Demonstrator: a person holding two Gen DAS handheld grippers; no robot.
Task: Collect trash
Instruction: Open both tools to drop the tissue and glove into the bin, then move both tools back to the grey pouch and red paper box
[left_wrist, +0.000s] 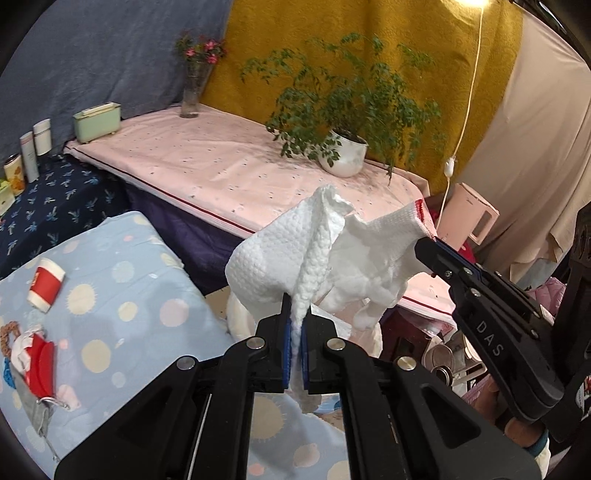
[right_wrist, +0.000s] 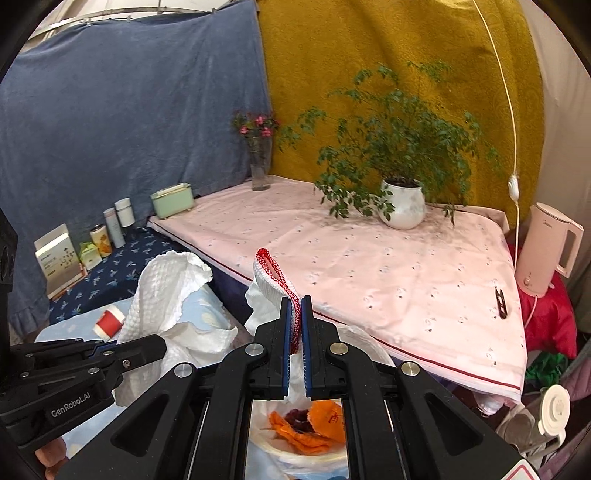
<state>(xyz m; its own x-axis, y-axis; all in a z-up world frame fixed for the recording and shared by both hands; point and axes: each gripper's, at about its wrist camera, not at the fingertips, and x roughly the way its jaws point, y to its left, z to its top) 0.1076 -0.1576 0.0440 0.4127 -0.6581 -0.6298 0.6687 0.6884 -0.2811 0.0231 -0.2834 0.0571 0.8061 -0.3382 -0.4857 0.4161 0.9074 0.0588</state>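
My left gripper is shut on a crumpled white paper towel and holds it up in the air. My right gripper is shut on the red-edged rim of a white trash bag; in the left wrist view it pinches that rim at the right. The towel hangs just left of the bag's mouth. Orange peel and dark scraps lie in the bag below. A red paper cup and red-and-white wrappers lie on the spotted blue cloth.
A pink-covered table holds a potted plant, a flower vase, a green box and small black snips. A pink kettle stands at right. Bottles and boxes sit on the dark blue cloth at left.
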